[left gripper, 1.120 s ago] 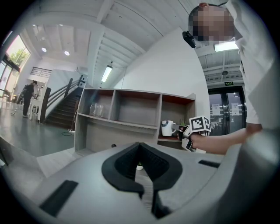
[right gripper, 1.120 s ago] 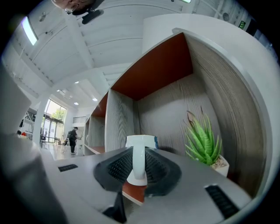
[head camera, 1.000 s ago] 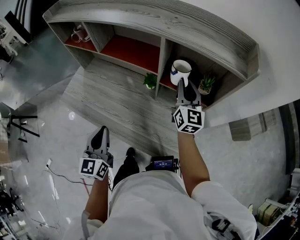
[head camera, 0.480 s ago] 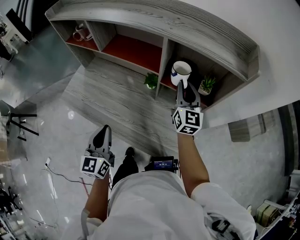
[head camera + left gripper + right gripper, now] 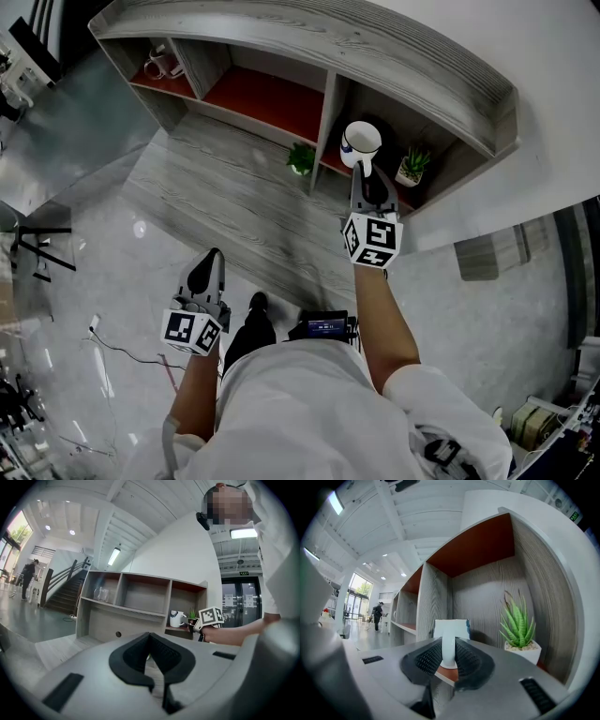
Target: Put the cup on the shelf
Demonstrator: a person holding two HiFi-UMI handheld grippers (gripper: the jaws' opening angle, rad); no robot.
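Right gripper point(image 5: 362, 176), jaws clamped on the handle of the cup point(image 5: 361, 142), had edged it deeper into the shelf point(image 5: 412, 75), right bay beside the plant point(image 5: 412, 167), so set-down looked close, while the left gripper point(image 5: 204, 272) hung closed and empty

In the right compartment of the shelf point(image 5: 309, 42), the cup point(image 5: 360, 142) in the right tool point(image 5: 366, 171) stands between the divider point(image 5: 328, 112) and a potted plant point(image 5: 411, 169) — narrow gaps either side. The middle compartment point(image 5: 267, 98) lies open; a small plant point(image 5: 301, 159) stands at the divider's foot.
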